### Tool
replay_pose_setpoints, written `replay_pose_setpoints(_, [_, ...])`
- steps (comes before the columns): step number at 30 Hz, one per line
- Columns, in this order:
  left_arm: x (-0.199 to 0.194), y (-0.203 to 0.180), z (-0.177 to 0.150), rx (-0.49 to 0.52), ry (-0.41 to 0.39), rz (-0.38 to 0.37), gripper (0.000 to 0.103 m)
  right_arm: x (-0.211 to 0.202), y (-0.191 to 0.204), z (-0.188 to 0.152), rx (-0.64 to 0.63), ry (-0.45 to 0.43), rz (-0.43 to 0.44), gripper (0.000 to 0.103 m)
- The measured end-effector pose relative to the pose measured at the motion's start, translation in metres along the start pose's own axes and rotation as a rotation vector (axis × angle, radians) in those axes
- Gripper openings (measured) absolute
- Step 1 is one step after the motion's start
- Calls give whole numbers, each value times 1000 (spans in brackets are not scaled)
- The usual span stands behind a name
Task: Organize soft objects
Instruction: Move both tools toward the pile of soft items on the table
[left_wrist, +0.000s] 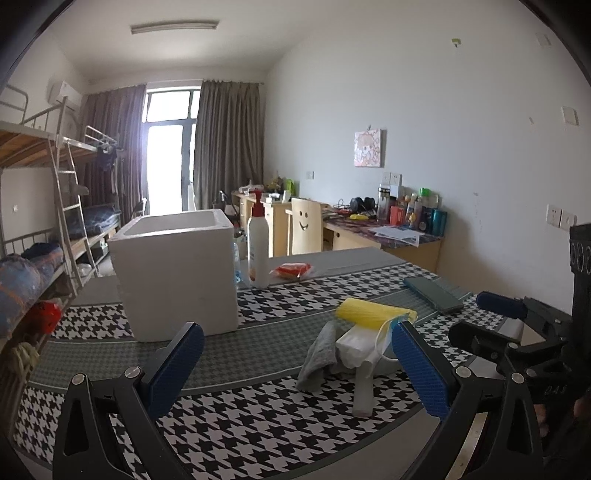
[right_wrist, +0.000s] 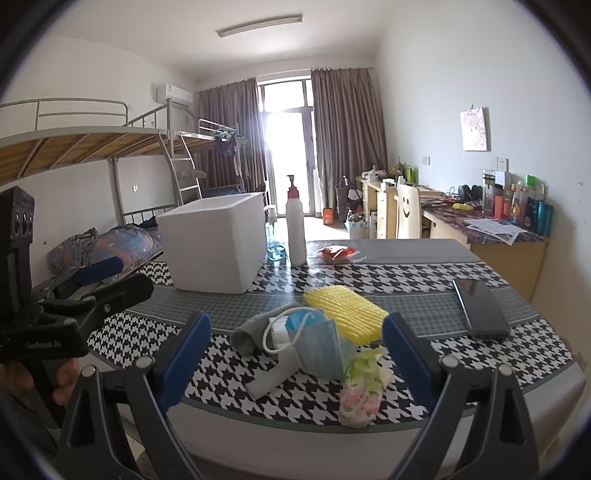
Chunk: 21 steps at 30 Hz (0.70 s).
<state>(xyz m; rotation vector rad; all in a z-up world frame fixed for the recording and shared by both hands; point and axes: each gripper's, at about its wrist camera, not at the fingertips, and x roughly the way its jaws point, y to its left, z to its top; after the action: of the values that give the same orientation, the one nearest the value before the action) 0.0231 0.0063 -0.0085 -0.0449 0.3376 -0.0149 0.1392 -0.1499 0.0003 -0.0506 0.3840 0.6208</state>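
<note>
A pile of soft things lies on the houndstooth table: a yellow ribbed sponge (right_wrist: 343, 312) (left_wrist: 371, 313), a grey cloth (right_wrist: 251, 332) (left_wrist: 318, 360), a blue face mask (right_wrist: 317, 343) and a floral tissue pack (right_wrist: 362, 387). A white foam box (left_wrist: 177, 273) (right_wrist: 218, 243) stands open-topped at the back left. My left gripper (left_wrist: 295, 369) is open and empty, just short of the pile. My right gripper (right_wrist: 295, 362) is open and empty, its fingers either side of the pile's near end. Each gripper also shows at the edge of the other's view.
A white pump bottle (left_wrist: 258, 247) (right_wrist: 295, 229) and a red-orange packet (left_wrist: 293, 270) (right_wrist: 338, 253) stand behind the pile beside the box. A dark phone (right_wrist: 480, 308) (left_wrist: 434, 293) lies to the right. Bunk beds are on the left, a cluttered desk (right_wrist: 495, 232) on the right.
</note>
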Motion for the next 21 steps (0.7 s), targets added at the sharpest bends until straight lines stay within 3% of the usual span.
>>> replay_pose_setpoints(21, [65,1,-1,2,163,-35,102,37,-26,10,33,84,-35,96])
